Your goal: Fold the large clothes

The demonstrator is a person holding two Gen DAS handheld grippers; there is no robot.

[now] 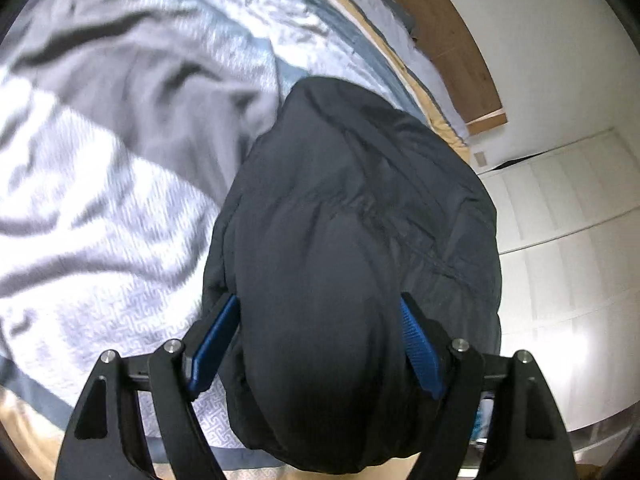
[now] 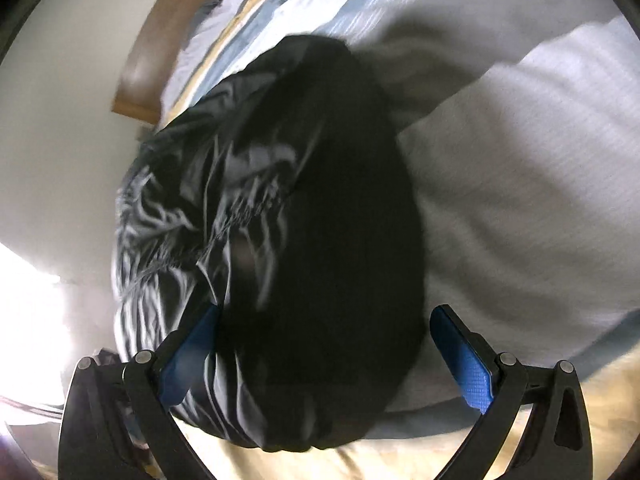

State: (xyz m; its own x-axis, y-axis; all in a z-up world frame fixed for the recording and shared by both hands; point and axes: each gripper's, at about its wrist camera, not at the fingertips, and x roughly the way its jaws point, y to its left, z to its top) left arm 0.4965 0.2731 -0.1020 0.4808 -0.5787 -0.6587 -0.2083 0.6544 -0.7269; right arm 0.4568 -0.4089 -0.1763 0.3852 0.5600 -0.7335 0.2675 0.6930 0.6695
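A bulky black jacket (image 1: 352,208), bunched into a thick roll, fills the left wrist view above the bed. My left gripper (image 1: 318,298) stands wide, and both blue pads (image 1: 218,336) press into the sides of the roll. In the blurred right wrist view the same black jacket (image 2: 320,220) lies between the jaws of my right gripper (image 2: 326,310). It rests against the left pad (image 2: 192,356), while the right pad (image 2: 460,360) stands clear of it with a narrow gap. The roll's lower end hangs over the bed edge.
Under the jacket a white-grey patterned quilt (image 1: 100,208) covers the bed, with a grey cloth (image 1: 152,92) spread across it. A wooden headboard (image 1: 448,36) and a white wall sit behind. White panelled doors (image 1: 568,240) stand to the right. A tan sheet (image 2: 400,452) shows at the bed edge.
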